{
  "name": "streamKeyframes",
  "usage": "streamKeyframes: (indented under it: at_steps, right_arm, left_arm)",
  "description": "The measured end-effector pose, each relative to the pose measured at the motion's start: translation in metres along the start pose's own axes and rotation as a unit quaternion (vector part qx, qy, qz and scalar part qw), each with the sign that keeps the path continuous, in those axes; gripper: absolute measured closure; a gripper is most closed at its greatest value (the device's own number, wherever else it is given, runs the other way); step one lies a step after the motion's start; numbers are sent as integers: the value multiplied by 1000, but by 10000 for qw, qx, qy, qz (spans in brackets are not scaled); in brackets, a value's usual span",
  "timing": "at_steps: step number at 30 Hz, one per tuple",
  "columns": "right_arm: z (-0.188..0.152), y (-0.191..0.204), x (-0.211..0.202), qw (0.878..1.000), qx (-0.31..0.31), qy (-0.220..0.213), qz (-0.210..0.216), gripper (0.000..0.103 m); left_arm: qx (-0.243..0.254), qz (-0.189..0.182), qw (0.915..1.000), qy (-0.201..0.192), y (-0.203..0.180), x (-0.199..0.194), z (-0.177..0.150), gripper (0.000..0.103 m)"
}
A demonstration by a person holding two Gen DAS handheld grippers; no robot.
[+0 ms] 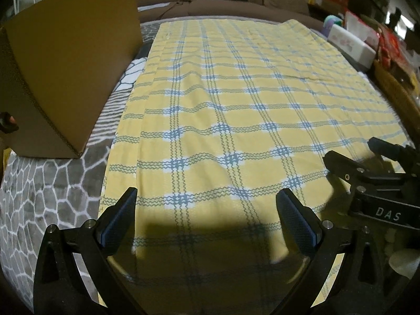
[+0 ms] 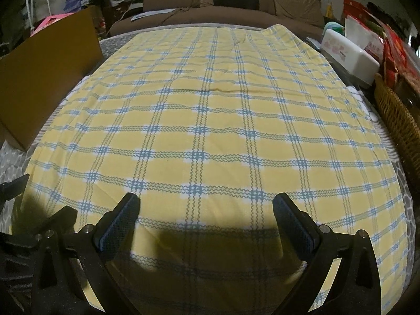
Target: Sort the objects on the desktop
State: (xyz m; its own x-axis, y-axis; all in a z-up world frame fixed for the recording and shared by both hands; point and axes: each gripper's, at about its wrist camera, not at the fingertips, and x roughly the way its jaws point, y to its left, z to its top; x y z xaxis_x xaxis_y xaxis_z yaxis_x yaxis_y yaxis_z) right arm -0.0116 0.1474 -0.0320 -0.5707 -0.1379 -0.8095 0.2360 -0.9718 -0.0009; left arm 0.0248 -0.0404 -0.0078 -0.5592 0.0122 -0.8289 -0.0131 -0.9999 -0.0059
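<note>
Two handheld grippers hover low over a yellow cloth with blue-and-white plaid lines (image 2: 210, 136), which is spread flat across the bench. The left gripper (image 1: 207, 204) has its jaws spread wide with nothing between them; only bare cloth and the jaws' own shadow lie in the gap. The right gripper (image 2: 206, 207) likewise has its jaws wide apart and empty. Seen from the left wrist, the right gripper's black frame, lettered "DAS", sits just to the right of the left jaws.

Ahead and to the left of both pairs of jaws stands a plain brown cardboard box (image 1: 68, 78), resting on a grey mat with a white honeycomb pattern (image 1: 47, 199) that shows beside the cloth's left edge. Far ahead and to the right of the jaws, beyond the cloth's edge, sit a white rectangular box with pink flower print (image 2: 349, 52) and a woven brown wicker basket (image 2: 399, 120). A brown sofa (image 2: 236, 8) runs behind the bench. No loose objects are visible on the cloth between or ahead of the jaws.
</note>
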Motion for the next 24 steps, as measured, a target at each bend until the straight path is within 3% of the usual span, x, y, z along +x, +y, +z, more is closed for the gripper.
streamKeyframes:
  at_steps: [8, 24]
  right_arm:
    - [-7, -7, -6, 9998, -98, -20, 167, 0]
    - [-9, -3, -6, 9998, -195, -25, 69, 0]
  left_arm:
    - [-187, 187, 9996, -58, -3, -1, -2, 0]
    - [-219, 142, 9996, -48, -2, -1, -2, 0]
